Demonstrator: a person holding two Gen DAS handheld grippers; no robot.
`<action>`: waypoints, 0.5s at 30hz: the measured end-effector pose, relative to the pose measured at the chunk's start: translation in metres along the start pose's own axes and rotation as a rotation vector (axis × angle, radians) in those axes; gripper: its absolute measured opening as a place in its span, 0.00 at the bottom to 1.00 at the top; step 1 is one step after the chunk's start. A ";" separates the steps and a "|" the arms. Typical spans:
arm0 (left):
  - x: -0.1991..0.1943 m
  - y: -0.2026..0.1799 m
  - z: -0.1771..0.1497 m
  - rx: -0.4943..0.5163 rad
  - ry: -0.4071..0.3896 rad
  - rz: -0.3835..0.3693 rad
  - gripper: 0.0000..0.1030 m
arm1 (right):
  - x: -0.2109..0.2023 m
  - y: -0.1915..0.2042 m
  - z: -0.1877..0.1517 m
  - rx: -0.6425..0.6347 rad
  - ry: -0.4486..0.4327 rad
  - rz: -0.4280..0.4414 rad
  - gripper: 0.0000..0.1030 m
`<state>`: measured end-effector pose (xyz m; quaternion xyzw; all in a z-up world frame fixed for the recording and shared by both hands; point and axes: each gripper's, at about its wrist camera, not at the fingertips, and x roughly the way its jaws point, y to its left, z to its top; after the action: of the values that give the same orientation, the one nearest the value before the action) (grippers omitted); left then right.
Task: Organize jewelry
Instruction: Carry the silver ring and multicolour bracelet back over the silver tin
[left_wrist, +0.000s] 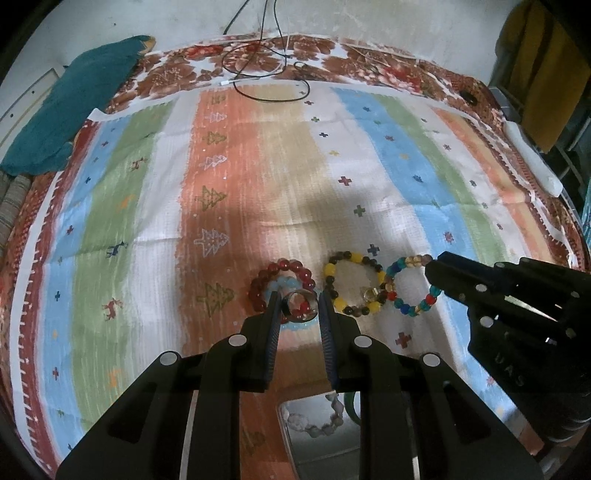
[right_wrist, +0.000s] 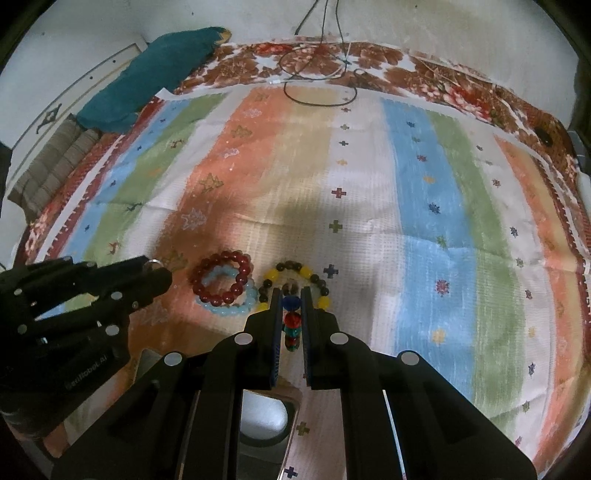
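Note:
My left gripper (left_wrist: 299, 299) is shut on a silver ring (left_wrist: 299, 304), held above a dark red bead bracelet (left_wrist: 258, 288) that lies on a pale blue one (right_wrist: 236, 308). To the right, a yellow-and-dark bead bracelet (left_wrist: 351, 284) rests on the striped cloth (left_wrist: 258, 166). My right gripper (right_wrist: 291, 291) is shut on a multicoloured bead bracelet (right_wrist: 291, 319), which shows edge-on between the fingers. In the left wrist view that bracelet (left_wrist: 408, 286) hangs as a loop from the right gripper (left_wrist: 434, 271). The right wrist view shows the left gripper (right_wrist: 162, 275) at the left.
An open box (left_wrist: 291, 443) sits just below both grippers, with a pale bead bracelet (left_wrist: 314, 421) and a green ring shape inside. Black and white cables (left_wrist: 269, 74) lie at the cloth's far edge. A teal cloth (left_wrist: 74, 103) is bunched at the far left.

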<state>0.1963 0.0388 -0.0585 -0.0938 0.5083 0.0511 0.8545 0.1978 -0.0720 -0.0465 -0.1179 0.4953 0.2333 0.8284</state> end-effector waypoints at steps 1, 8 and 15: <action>-0.001 0.000 -0.001 -0.002 -0.001 0.000 0.19 | -0.001 0.000 0.000 0.002 -0.003 0.005 0.10; -0.015 -0.002 -0.009 -0.010 -0.020 -0.024 0.19 | -0.011 0.003 -0.006 0.000 -0.031 0.025 0.10; -0.027 -0.005 -0.016 -0.008 -0.041 -0.036 0.19 | -0.020 0.002 -0.011 0.008 -0.057 0.030 0.10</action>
<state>0.1705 0.0306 -0.0415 -0.1057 0.4887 0.0396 0.8651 0.1798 -0.0802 -0.0341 -0.1004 0.4740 0.2468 0.8392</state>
